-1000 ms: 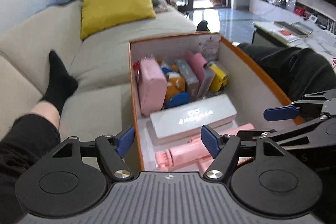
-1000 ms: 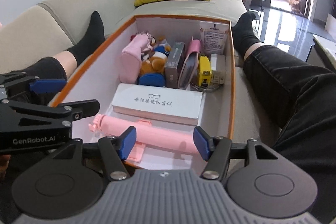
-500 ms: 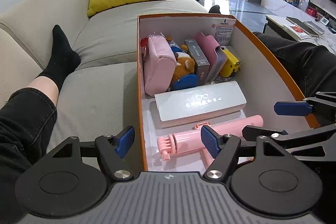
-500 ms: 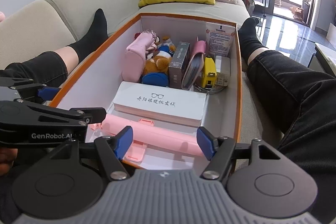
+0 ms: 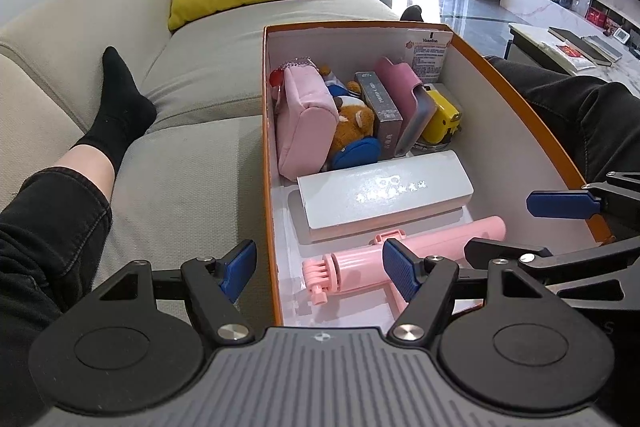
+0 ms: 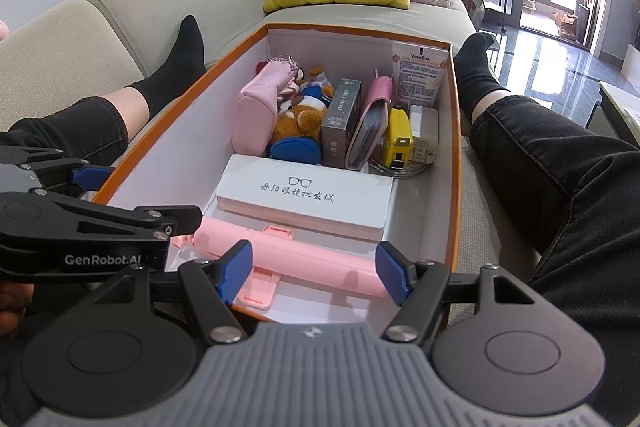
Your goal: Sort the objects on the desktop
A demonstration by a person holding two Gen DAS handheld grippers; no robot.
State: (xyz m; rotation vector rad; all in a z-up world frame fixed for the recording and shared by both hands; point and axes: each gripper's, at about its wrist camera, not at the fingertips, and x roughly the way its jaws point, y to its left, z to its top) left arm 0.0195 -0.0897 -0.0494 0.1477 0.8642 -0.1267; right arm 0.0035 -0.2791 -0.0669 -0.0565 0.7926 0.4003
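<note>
Box [image 6: 454, 147] sits on sofa [image 5: 192, 155] between your legs, packed. Pink stick [image 6: 312, 259] lies at near end, beside white case [image 6: 304, 199]. Both tongs, left [image 5: 318, 269] and right [image 6: 314, 273], gape empty. Lift clear slowly; avoid clipping box rim.

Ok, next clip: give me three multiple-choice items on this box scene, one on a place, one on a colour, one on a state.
1. Where does the pink selfie stick lie?
A. on the cushion
B. in the box, nearer the camera than the white glasses case
C. on the floor

2. What colour is the box rim?
A. green
B. black
C. orange

3. How stands the right gripper?
A. open, empty
B. shut on the case
C. shut on the stick

Answers: 1 B, it lies on the box floor before the case; 2 C, the edge shows orange; 3 A, pads apart with nothing pressed.
</note>
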